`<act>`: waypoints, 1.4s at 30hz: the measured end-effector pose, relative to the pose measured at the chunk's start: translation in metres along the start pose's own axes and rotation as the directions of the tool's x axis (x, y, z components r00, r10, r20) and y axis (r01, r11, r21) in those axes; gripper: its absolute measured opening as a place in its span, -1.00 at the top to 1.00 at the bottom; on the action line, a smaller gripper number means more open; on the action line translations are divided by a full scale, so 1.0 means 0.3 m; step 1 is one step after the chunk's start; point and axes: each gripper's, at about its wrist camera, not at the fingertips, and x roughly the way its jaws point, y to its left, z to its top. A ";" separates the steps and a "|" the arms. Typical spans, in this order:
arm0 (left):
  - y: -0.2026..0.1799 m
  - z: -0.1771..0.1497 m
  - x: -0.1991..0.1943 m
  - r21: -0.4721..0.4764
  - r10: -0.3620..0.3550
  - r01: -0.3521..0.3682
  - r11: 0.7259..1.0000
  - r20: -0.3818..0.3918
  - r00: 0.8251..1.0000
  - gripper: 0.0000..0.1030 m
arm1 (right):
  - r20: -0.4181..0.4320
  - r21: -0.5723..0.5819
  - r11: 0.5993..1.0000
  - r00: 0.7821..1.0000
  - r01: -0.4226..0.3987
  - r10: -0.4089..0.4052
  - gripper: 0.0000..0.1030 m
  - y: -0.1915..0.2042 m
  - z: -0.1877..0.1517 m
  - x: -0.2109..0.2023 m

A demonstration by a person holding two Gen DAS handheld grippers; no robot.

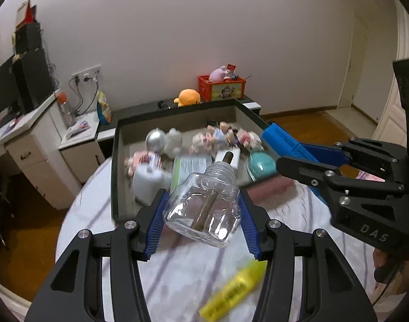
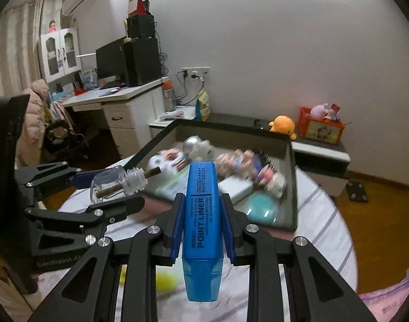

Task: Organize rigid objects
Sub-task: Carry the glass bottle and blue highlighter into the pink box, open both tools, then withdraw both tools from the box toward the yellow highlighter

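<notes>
My left gripper (image 1: 201, 206) is shut on a clear glass bottle (image 1: 204, 209) with a brown wick, its threaded neck pointing toward the tray; the right wrist view shows this bottle (image 2: 110, 185) at the left. My right gripper (image 2: 203, 214) is shut on a blue highlighter (image 2: 203, 214) marked POINT LINER, whose far end (image 1: 282, 139) pokes in from the right of the left wrist view. Both hang above the striped cloth, near the front rim of a dark tray (image 1: 114, 166) (image 2: 293, 185) filled with several small items. A yellow highlighter (image 1: 234, 292) lies on the cloth below.
The tray holds a silver ball (image 1: 156, 139), a white bottle (image 1: 148, 185), a teal round case (image 1: 260, 165), small figurines and a white box (image 2: 235, 187). A pink object (image 1: 271, 187) lies by the tray. Beyond stand a white desk (image 2: 124, 104), an orange plush (image 1: 188, 98) and a red crate (image 1: 222, 87).
</notes>
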 end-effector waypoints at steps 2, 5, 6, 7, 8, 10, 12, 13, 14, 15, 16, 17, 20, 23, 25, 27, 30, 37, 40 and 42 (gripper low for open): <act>0.007 0.053 0.050 -0.001 -0.023 0.023 1.000 -0.010 1.000 -0.01 | -0.004 0.007 1.000 1.000 0.005 -0.005 0.48 -0.028 0.034 0.041; 0.015 0.113 0.121 0.009 -0.013 0.013 1.000 -0.033 0.999 -0.01 | -0.027 0.019 0.999 0.999 0.035 -0.035 0.48 -0.083 0.082 0.124; 0.020 0.133 0.150 0.005 -0.022 0.022 1.000 -0.043 0.999 -0.01 | -0.036 0.023 0.999 0.998 0.045 -0.044 0.48 -0.101 0.093 0.151; 0.022 0.146 0.171 0.005 -0.018 0.018 1.000 -0.049 0.999 -0.01 | -0.046 0.026 0.998 0.998 0.054 -0.053 0.48 -0.119 0.100 0.177; 0.021 0.164 0.204 0.017 -0.002 0.003 1.000 -0.057 0.998 -0.01 | -0.052 0.029 0.997 0.997 0.066 -0.064 0.48 -0.138 0.106 0.205; 0.023 0.183 0.259 0.020 0.021 -0.020 1.000 -0.073 0.997 -0.01 | -0.079 0.035 0.996 0.993 0.086 -0.083 0.48 -0.175 0.108 0.257; 0.021 0.187 0.308 0.022 0.035 -0.033 0.999 -0.094 0.995 -0.01 | -0.096 0.048 0.994 0.991 0.097 -0.092 0.48 -0.203 0.105 0.294; 0.027 0.188 0.327 0.013 0.031 -0.030 0.999 -0.102 0.994 -0.01 | -0.114 0.058 0.993 0.989 0.101 -0.094 0.48 -0.221 0.098 0.318; 0.034 0.186 0.347 -0.004 0.024 -0.025 1.000 -0.110 0.994 -0.01 | -0.119 0.059 0.993 0.988 0.106 -0.098 0.48 -0.230 0.095 0.331; 0.041 0.184 0.365 -0.016 0.027 -0.029 0.999 -0.116 0.993 -0.01 | -0.124 0.058 0.992 0.987 0.112 -0.104 0.48 -0.234 0.091 0.340; 0.046 0.182 0.369 -0.020 0.036 -0.038 0.999 -0.113 0.993 -0.01 | -0.130 0.058 0.992 0.986 0.112 -0.103 0.48 -0.239 0.089 0.349; 0.051 0.181 0.379 -0.025 0.045 -0.049 0.999 -0.113 0.993 -0.02 | -0.126 0.054 0.992 0.986 0.115 -0.107 0.48 -0.241 0.086 0.352; 0.063 0.180 0.404 -0.033 0.070 -0.075 0.997 -0.129 0.989 -0.01 | -0.126 0.039 0.990 0.984 0.133 -0.127 0.48 -0.245 0.090 0.361; 0.069 0.177 0.420 -0.045 0.075 -0.082 0.996 -0.136 0.988 -0.02 | -0.140 0.032 0.990 0.981 0.139 -0.133 0.48 -0.252 0.099 0.379; 0.068 0.173 0.421 -0.045 0.081 -0.088 0.995 -0.134 0.988 -0.02 | -0.148 0.030 0.990 0.980 0.141 -0.135 0.48 -0.256 0.102 0.390; 0.067 0.167 0.427 -0.041 0.093 -0.099 0.994 -0.137 0.986 -0.02 | -0.145 0.027 0.989 0.979 0.148 -0.142 0.48 -0.252 0.103 0.392; 0.079 0.163 0.427 -0.058 0.100 -0.108 0.992 -0.128 0.987 -0.10 | -0.132 0.042 0.991 0.984 0.130 -0.124 0.47 -0.251 0.109 0.384; 0.088 0.161 0.330 -0.093 0.117 -0.121 0.988 -0.040 0.992 -0.78 | -0.099 0.083 0.989 0.989 0.119 -0.111 -0.26 -0.250 0.108 0.316; 0.077 0.154 0.258 -0.085 0.126 -0.125 0.988 -0.003 0.992 -0.85 | -0.078 0.072 0.988 0.988 0.136 -0.130 -0.46 -0.229 0.107 0.267; 0.068 0.140 0.188 -0.079 0.139 -0.136 0.988 0.037 0.990 -0.94 | -0.069 0.069 0.987 0.987 0.149 -0.144 -0.60 -0.213 0.100 0.223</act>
